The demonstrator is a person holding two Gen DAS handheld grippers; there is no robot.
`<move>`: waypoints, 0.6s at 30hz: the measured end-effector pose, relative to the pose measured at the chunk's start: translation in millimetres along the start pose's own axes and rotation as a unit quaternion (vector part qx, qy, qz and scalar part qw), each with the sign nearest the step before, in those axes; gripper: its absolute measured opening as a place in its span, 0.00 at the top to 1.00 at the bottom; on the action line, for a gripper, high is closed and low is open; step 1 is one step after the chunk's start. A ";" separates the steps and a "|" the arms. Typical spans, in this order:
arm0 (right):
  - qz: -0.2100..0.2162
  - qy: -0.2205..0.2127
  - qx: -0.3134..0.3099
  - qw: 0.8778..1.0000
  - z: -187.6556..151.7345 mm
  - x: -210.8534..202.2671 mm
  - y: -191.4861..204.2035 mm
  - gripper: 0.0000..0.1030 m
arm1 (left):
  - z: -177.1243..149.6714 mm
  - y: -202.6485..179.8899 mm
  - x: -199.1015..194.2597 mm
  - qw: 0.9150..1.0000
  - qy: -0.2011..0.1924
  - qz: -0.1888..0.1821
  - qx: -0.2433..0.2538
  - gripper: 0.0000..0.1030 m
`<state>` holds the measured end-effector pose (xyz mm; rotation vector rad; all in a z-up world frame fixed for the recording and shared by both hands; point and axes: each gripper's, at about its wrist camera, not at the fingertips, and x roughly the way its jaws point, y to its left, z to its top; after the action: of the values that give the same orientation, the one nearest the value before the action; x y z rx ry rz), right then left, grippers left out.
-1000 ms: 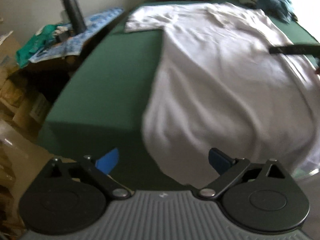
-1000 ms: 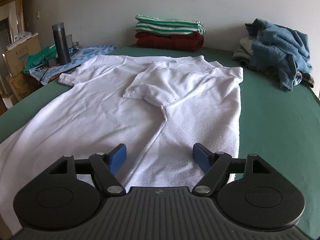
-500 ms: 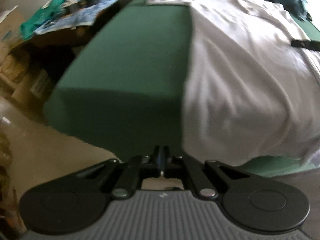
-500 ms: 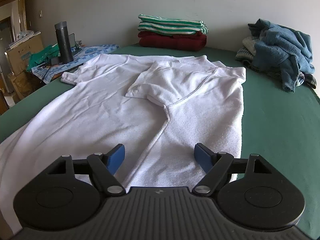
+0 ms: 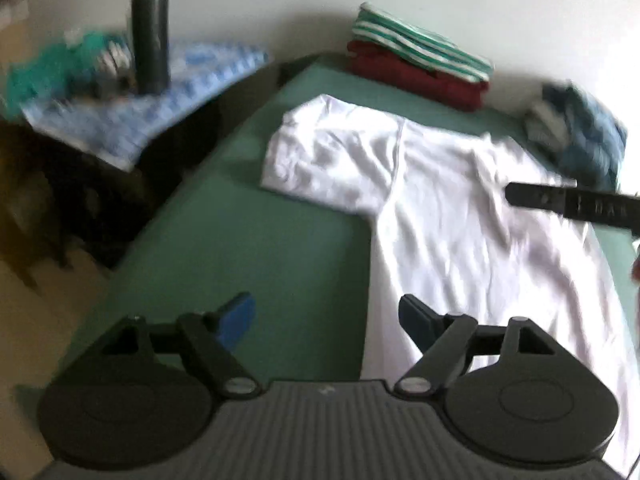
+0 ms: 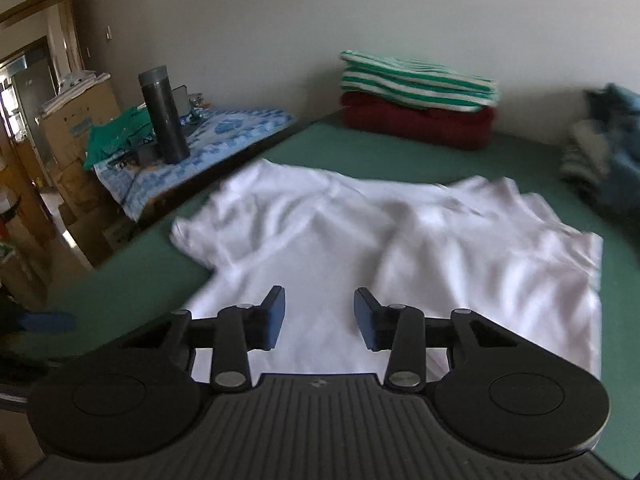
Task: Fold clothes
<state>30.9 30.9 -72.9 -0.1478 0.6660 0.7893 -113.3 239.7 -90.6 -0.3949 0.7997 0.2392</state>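
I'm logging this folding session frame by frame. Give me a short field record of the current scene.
surface: green table
garment in work: white T-shirt, spread out, wrinkled
left gripper: open, empty
right gripper: open, over the shirt
folded stack: green striped top on red garment
unfolded pile: blue clothes
side item: dark flask

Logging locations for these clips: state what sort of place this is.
Probably a room in a home, used for laundry folding: a white T-shirt spread on a green table, folded clothes stacked by the wall, cardboard boxes alongside.
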 end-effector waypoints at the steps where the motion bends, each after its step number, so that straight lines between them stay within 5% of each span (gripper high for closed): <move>1: -0.001 0.004 -0.006 1.000 14.7 9.9 7.1 0.58 | 13.8 5.5 13.0 1.000 0.006 -0.008 -0.016 0.11; 3: -0.016 0.009 -0.027 0.999 40.4 25.4 20.6 0.54 | 33.9 7.9 37.1 1.000 0.006 -0.002 -0.027 0.03; 6: -0.034 0.017 -0.046 0.998 78.1 46.0 33.4 0.53 | 56.5 11.0 69.0 0.999 0.002 0.032 -0.010 0.07; 10: -0.037 0.032 -0.036 0.998 113.3 72.9 41.4 0.47 | 77.5 24.9 92.6 0.999 -0.010 0.033 0.018 0.08; 11: -0.037 0.036 -0.032 0.998 121.4 79.6 43.0 0.46 | 81.1 27.4 95.3 0.999 -0.011 0.024 0.027 0.14; 15: -0.046 0.056 0.013 0.997 140.7 115.1 48.6 0.45 | 78.8 27.9 91.3 0.998 -0.023 -0.011 0.063 0.65; 18: -0.064 0.072 0.021 0.995 144.9 142.0 58.4 0.45 | 77.2 28.3 90.6 0.997 -0.029 -0.016 0.071 0.71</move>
<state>135.2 211.1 -37.8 -0.2089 0.8005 0.6459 -12.1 303.8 -115.7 -0.2658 0.7478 0.1612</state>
